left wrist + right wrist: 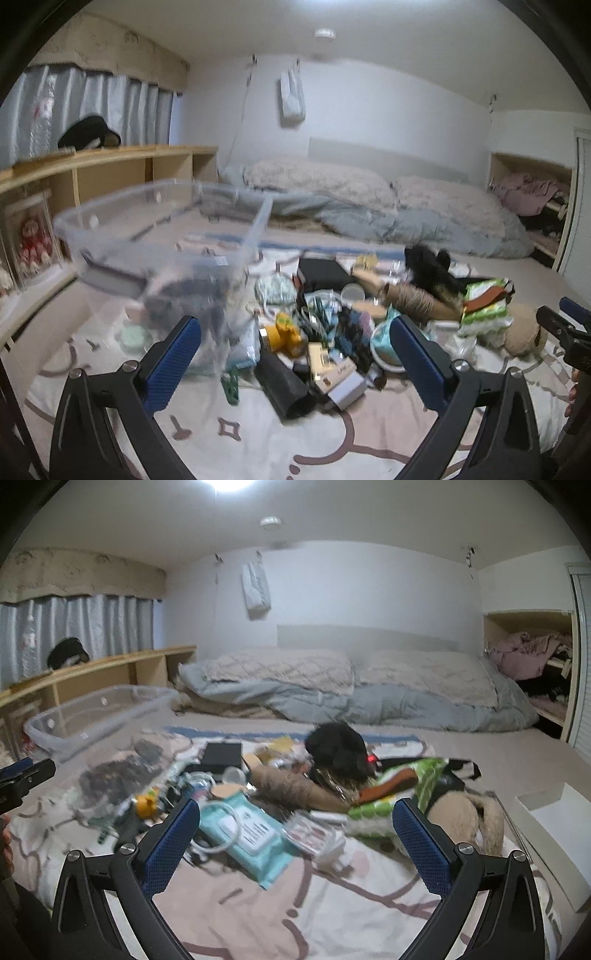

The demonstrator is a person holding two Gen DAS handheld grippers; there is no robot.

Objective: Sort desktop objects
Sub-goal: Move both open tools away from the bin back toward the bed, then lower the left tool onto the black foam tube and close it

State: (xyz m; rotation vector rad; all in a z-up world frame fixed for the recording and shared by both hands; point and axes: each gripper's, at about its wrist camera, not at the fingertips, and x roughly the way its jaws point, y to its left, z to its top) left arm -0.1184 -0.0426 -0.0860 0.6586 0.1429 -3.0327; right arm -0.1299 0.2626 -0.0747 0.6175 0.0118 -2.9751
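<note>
**Pink blanket heaped with mess, waiting for a first pick**

Looks like the very start of the sorting. Nothing held yet in the left gripper [294, 323], with its blue pads spread wide apart above the pile. Same for the right gripper [295, 806]: wide open and empty, hanging over the near edge of the mess.

Lying jumbled on the pink patterned blanket [258, 904]: a teal pack of wet wipes [243, 830] right in front of the right gripper, a small yellow toy [284, 334], a black round tube [284, 387], a flat black box [221, 754], a green crinkly snack bag [402, 786], a black fluffy lump [338, 749] and a tan plush toy [465, 819]. Most of them touching or lying on top of each other.

Off to the left, just beside the pile, the big clear plastic bin [92, 709], most likely the place for sorted things. Too blurry to tell what is inside.

Next, probably: pick one thing that sits on top and free. Best guess, the wet wipes or the black tube, since both lie at the near edge. Go down, close the pads around it, lift it clear, then carry it over to the bin. Take care not to drag the neighbours along.
</note>
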